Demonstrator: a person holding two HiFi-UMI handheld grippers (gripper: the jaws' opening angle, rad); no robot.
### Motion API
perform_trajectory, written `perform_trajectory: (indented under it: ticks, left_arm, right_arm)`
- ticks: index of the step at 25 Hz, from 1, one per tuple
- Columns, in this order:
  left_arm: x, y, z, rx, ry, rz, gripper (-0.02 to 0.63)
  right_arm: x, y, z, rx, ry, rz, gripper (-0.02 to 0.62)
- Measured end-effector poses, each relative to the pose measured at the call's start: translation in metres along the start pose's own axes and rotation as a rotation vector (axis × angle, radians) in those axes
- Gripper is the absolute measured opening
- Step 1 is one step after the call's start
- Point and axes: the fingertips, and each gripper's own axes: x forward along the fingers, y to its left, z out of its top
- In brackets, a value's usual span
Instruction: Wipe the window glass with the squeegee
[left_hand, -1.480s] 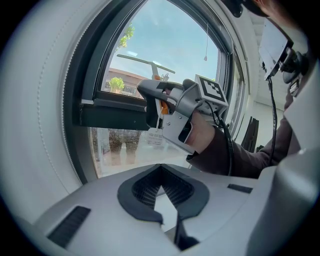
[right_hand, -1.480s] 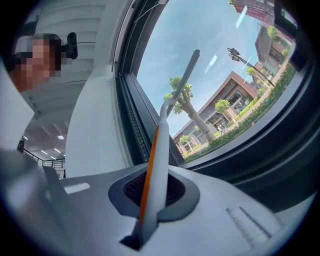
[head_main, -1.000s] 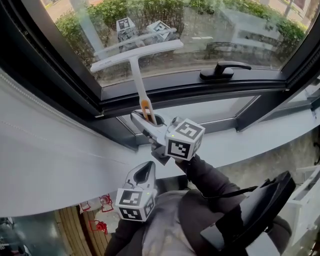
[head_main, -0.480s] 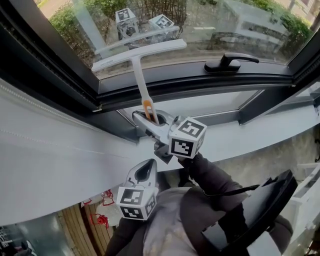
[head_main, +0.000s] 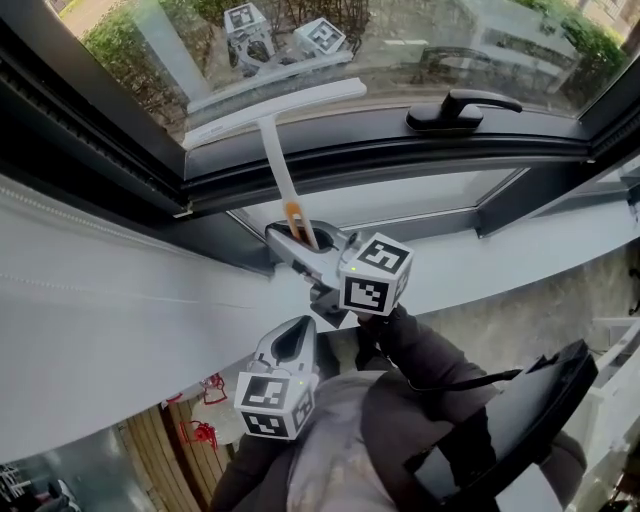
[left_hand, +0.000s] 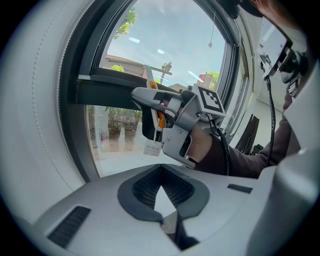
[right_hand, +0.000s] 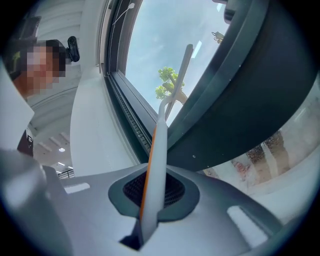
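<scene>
Clamping the squeegee (head_main: 268, 112) by its handle, the right gripper (head_main: 300, 238) holds the blade against the window glass (head_main: 420, 40), low by the frame. The left gripper (head_main: 292, 338) hangs below, jaws closed and empty.

The squeegee (head_main: 268, 108) lay with its blade across the window glass (head_main: 400, 50), just above the lower frame (head_main: 350, 150). Its handle ran down into the right gripper (head_main: 302, 238) over the sill (head_main: 500, 275). The window handle (head_main: 458, 108) sat to the blade's right. The left gripper (head_main: 290, 342) hung nearer, below the right one.
</scene>
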Motion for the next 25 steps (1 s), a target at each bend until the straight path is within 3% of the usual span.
perform_trajectory:
  ticks: [16, 21, 25]
  left_arm:
    - [0.0, -0.016, -0.024, -0.035, 0.032, 0.043, 0.0]
    - [-0.01, -0.052, -0.044, -0.064, 0.014, 0.104, 0.0]
    - [-0.014, -0.057, -0.057, -0.065, 0.02, 0.096, 0.0]
  right_arm:
    - [-0.031, -0.003, -0.018, 0.132, -0.016, 0.033, 0.002]
    - [-0.08, 0.023, -0.011, 0.074, 0.0, 0.082, 0.002]
    - [-0.096, 0.028, -0.009, 0.045, -0.01, 0.086, 0.002]
